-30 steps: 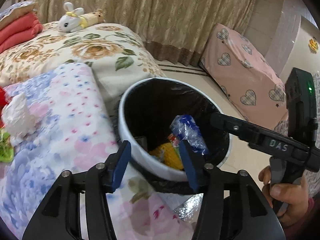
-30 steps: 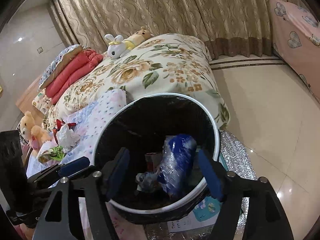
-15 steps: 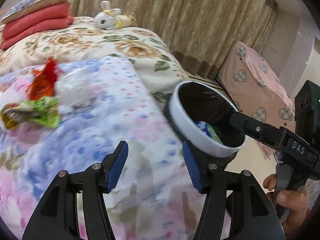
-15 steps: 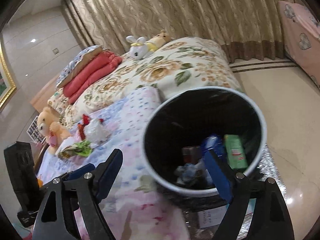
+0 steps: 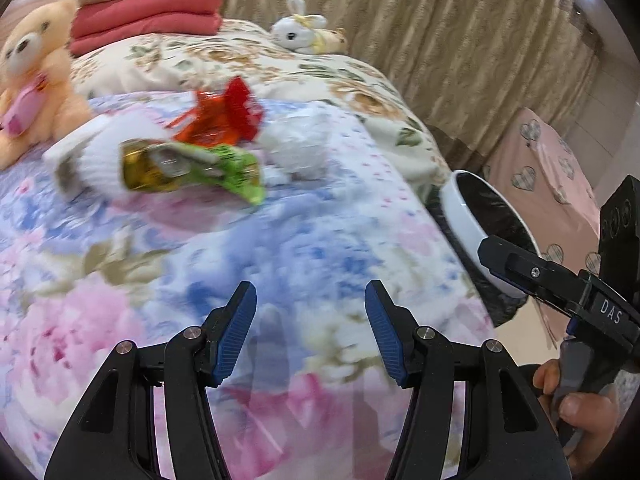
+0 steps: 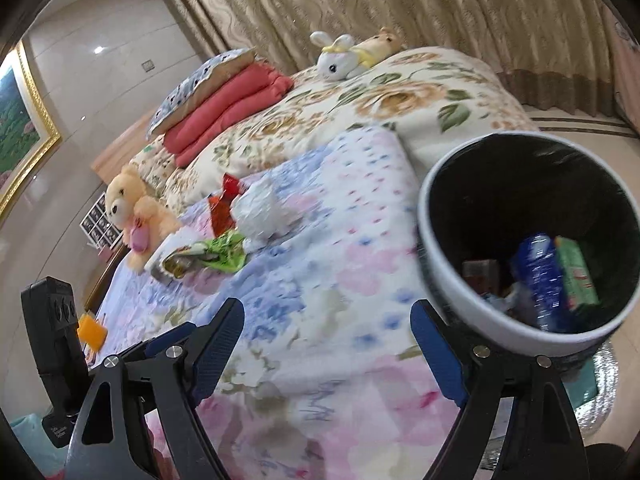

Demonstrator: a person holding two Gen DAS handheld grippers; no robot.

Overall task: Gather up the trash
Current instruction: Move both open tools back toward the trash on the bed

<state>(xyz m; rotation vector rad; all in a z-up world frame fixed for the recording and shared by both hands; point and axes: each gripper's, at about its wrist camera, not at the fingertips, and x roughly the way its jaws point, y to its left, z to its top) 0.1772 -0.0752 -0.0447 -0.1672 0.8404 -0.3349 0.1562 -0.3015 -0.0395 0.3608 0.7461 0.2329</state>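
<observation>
Hovering: left gripper [image 5: 310, 330] jaws apart, empty | green wrapper [image 5: 208, 168] well ahead, up-left

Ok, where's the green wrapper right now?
On the floral blanket, upper left in the left wrist view: green wrapper, below the red wrapper, beside the white bag.

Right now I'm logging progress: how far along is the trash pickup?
Done: a blue bottle and green pack lie in the bin. In hand: nothing; both claws, left and right, are open and empty. Left: red wrapper, green wrapper and white bag on the bed.
</observation>
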